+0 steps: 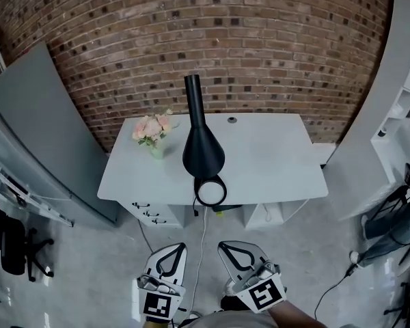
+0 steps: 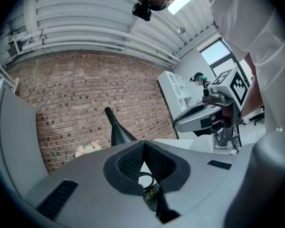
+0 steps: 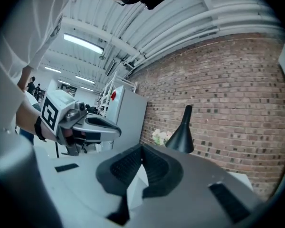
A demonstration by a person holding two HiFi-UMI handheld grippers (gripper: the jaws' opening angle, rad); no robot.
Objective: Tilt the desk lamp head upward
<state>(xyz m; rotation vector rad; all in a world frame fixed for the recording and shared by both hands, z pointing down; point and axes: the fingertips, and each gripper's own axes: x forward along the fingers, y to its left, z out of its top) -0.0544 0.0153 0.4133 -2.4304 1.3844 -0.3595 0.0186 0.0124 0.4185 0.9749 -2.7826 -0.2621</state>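
A black desk lamp stands on the white desk (image 1: pixel 273 162) by the brick wall. Its round base (image 1: pixel 210 191) sits at the desk's front edge, and its cone-shaped head (image 1: pixel 203 154) rises toward the wall with a narrow neck (image 1: pixel 193 91). Both grippers hang well short of the desk, over the floor. The left gripper (image 1: pixel 178 247) and the right gripper (image 1: pixel 226 245) are shut with nothing between them. In the left gripper view the jaws (image 2: pixel 143 145) meet below the lamp (image 2: pixel 118 133). The right gripper view shows its shut jaws (image 3: pixel 142 148) and the lamp (image 3: pixel 183 132) beyond.
A vase of pink flowers (image 1: pixel 152 131) stands on the desk left of the lamp. The lamp's cable (image 1: pixel 201 251) runs down to the floor. A grey cabinet (image 1: pixel 48 128) flanks the desk at left, white shelving (image 1: pixel 389 101) at right. Drawers (image 1: pixel 154 214) sit under the desk.
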